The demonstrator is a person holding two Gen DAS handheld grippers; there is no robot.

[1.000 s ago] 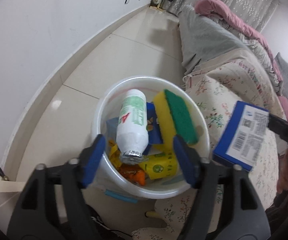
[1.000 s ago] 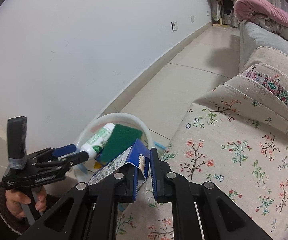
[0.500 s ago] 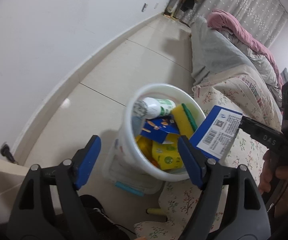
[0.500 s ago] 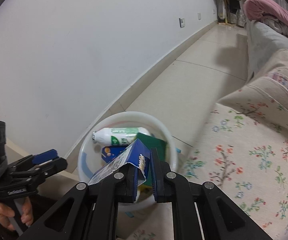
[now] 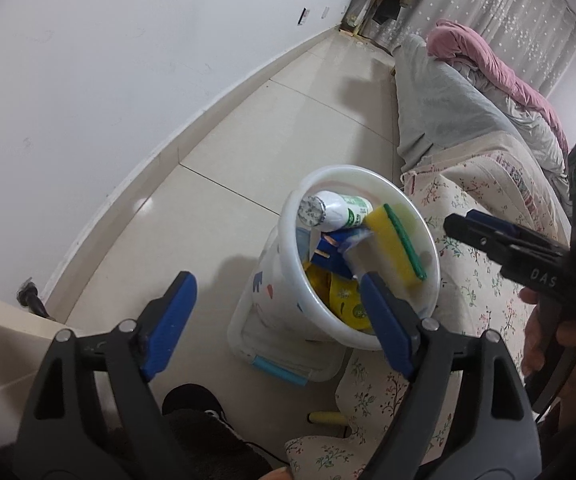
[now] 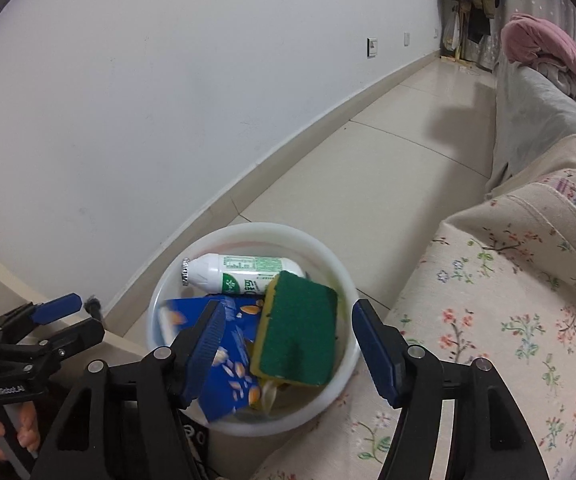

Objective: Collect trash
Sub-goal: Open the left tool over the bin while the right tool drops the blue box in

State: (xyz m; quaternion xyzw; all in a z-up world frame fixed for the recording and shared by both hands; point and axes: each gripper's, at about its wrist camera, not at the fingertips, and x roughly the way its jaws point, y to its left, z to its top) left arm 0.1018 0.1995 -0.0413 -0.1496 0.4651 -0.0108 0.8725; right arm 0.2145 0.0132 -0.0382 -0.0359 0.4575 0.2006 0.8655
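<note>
A white bucket [image 5: 288, 240] [image 6: 248, 229] stands on the floor beside the sofa. It holds a white bottle with a green label [image 5: 341, 211] [image 6: 244, 272], a yellow-and-green sponge [image 5: 397, 250] [image 6: 299, 332], a blue carton [image 5: 333, 258] [image 6: 230, 364] and yellow wrappers [image 5: 343, 296]. My right gripper [image 6: 288, 306] [image 5: 463, 220] hovers over the bucket with its jaws opening. The carton lies loose in the bucket below them, and no pad presses it. My left gripper [image 5: 280, 312] [image 6: 84, 316] hangs to the bucket's left, its jaws opening with nothing between them.
The bucket rests on a clear plastic box with a light blue handle [image 5: 278, 370]. A floral-covered sofa [image 6: 487, 300] borders it on the right, with grey and pink blankets [image 5: 487, 60] farther back. White wall and tiled floor [image 5: 288, 120] lie to the left. A dark shoe [image 5: 192, 400] sits near.
The right gripper moved over the bucket and opened; the blue carton it held now lies inside. The left gripper drew back from above the bucket and widened slightly.
</note>
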